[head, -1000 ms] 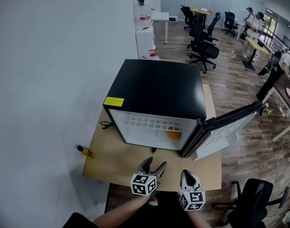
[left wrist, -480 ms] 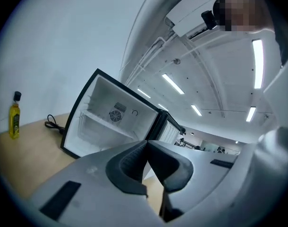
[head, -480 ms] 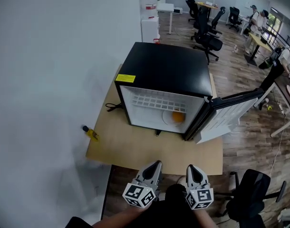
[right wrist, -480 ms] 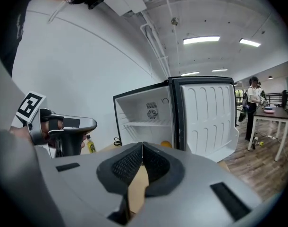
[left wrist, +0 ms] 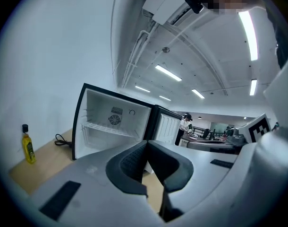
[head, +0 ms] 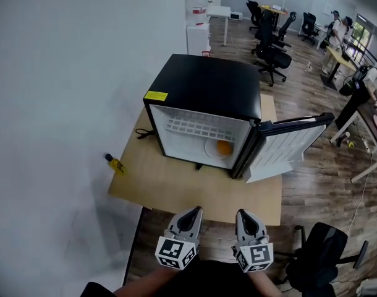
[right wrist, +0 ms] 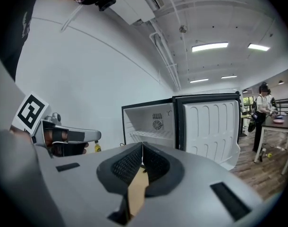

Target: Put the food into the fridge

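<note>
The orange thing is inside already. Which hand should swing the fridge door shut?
Probably the right. The door hangs open to the right of the fridge, and the right gripper sits nearer it than the left gripper; both are shut and empty.

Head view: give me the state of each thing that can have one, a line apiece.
Fridge: open, upright on the table.
Fridge door: swung wide open.
Orange food: inside the fridge.
Yellow bottle: upright, capped, at the table's left edge.
Left gripper: jaws shut, empty.
Right gripper: jaws shut, empty.
</note>
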Motion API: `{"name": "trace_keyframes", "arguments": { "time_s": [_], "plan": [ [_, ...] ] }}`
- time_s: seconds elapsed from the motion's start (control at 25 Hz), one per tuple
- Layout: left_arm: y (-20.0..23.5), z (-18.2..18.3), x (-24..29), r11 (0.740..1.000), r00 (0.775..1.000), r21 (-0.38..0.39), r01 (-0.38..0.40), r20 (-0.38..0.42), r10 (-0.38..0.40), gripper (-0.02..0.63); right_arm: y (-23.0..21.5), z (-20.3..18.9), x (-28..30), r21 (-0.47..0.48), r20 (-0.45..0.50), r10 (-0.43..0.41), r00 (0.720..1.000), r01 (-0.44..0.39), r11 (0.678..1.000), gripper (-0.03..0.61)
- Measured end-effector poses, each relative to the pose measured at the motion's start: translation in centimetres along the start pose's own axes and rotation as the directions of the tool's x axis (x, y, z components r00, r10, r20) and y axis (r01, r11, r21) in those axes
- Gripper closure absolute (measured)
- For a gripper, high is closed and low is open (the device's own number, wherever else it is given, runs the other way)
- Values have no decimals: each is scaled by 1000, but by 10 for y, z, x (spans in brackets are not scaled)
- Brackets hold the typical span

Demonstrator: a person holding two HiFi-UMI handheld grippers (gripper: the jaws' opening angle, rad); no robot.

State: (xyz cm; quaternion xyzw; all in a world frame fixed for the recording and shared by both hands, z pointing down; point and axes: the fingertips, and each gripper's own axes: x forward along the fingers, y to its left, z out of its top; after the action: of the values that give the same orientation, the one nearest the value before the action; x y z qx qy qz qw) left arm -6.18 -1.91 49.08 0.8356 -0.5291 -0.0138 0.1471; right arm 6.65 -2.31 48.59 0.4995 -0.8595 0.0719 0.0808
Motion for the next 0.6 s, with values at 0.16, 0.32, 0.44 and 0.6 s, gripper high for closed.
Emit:
{"name": "trace_keyframes", "arguments": {
  "time_s": [0.16,0.32,0.44,0.6],
  "plan": [
    [-23,6,5,999,999,33,-33,13,33,600,-11,-1,-17,-8,-2,26,1000,-26,1000,517],
    [-44,6,6,999,999,32,-38,26,37,600,-22,-2,-32,-12,-4,38,999,-38,999,517],
    [-56,3,5,999,999,37,-36,26,35,600,-29,0,-39,-12,12,36,999,-36,999,517],
    [-69,6,5,997,999,63,-36,36,33,600,-38,5,-48,-20,24,25,999,-25,999,518]
  ]
}}
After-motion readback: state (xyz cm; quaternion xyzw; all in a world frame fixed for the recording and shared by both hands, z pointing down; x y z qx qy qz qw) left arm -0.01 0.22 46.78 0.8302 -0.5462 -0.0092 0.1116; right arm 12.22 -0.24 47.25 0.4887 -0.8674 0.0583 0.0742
